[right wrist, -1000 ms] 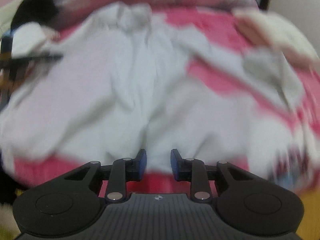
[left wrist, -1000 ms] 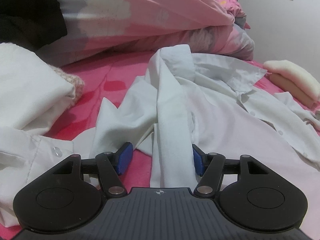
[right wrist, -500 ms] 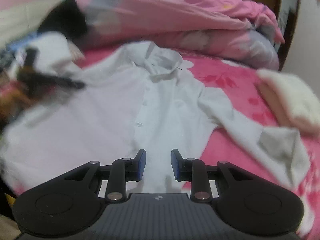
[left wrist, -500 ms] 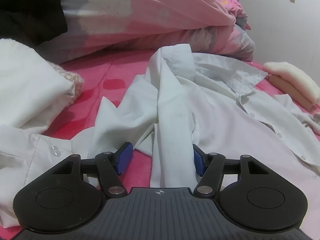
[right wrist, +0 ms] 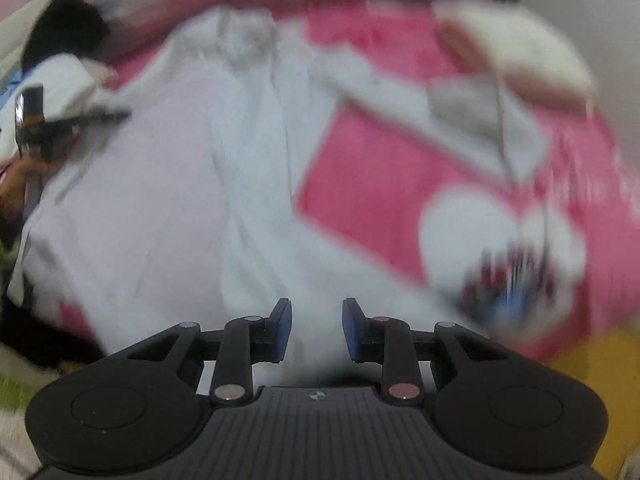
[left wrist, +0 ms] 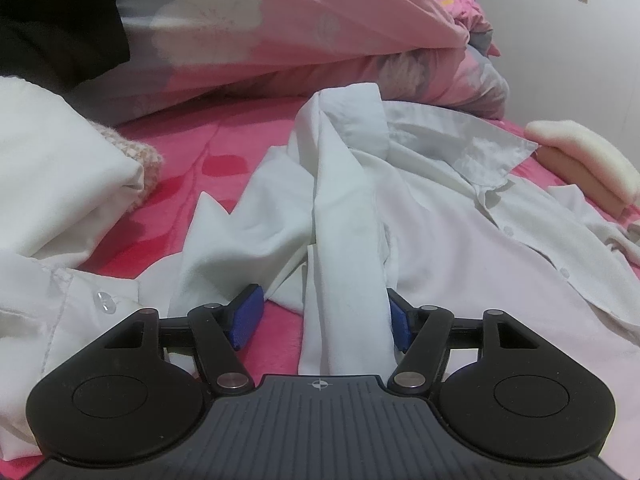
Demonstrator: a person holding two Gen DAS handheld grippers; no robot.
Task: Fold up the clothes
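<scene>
A white, thin-woven button-front shirt lies spread on the pink printed bedsheet, collar toward the far end by the rumpled pink-and-grey floral quilt. Its left sleeve is doubled back into a long flat strip that runs from the shoulder toward the near edge.

The left gripper stands about half open astride that strip: the cloth lies between the blue pads, the right pad just at its edge, the left pad well clear, so nothing is pinched.

The right gripper hangs above the near hem of the shirt, its jaws parted a little with only air between them; that view is smeared by motion.

The fabric looks light, limp and somewhat slick. It will likely sag, slide and lose any crease that is not laid flat, and a single-layer pinch may slip out. Better holds would be the doubled sleeve strip, the cuff, the shoulder seam or the hem corners, where layers and stitching give the pads something to bite. The buttoned placket is best left alone, since tugging there could skew the front.

Off to the left lies another heap of white clothing; far right, a folded cream towel.
</scene>
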